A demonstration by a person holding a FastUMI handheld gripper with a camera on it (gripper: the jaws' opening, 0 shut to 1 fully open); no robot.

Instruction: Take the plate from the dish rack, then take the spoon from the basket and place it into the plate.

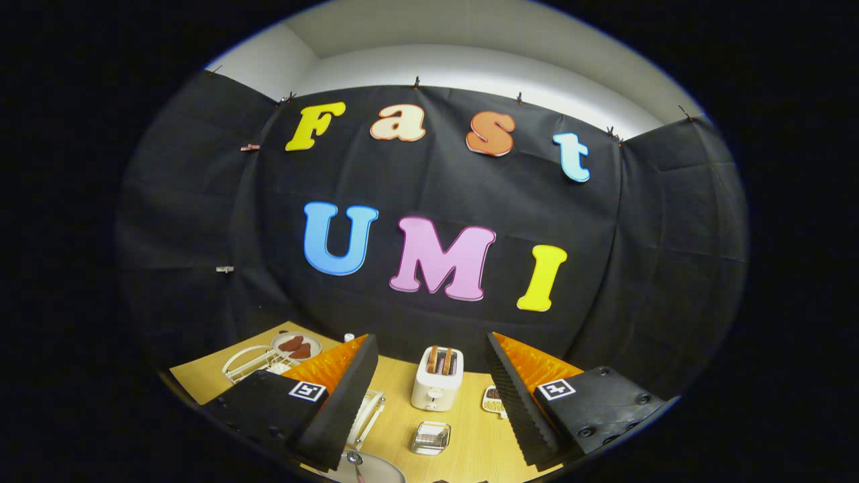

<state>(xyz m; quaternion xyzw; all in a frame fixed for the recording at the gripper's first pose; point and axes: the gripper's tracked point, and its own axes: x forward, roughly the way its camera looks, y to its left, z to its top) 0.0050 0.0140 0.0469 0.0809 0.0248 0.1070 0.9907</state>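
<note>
Hand-held gripper (429, 402): fingers wide apart, empty, raised above the bench (470, 436). Plate (376, 469): flat at the near edge, below the fingers, spoon (356, 463) lying in it. Dish rack (258, 362): far left corner. Toaster (437, 379): mid-bench. Judgement: placing done; only withdrawal left.

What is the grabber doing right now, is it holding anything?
Hand-held gripper: open, fingers spread wide and holding nothing, above the table with the toaster ahead between them.
</note>
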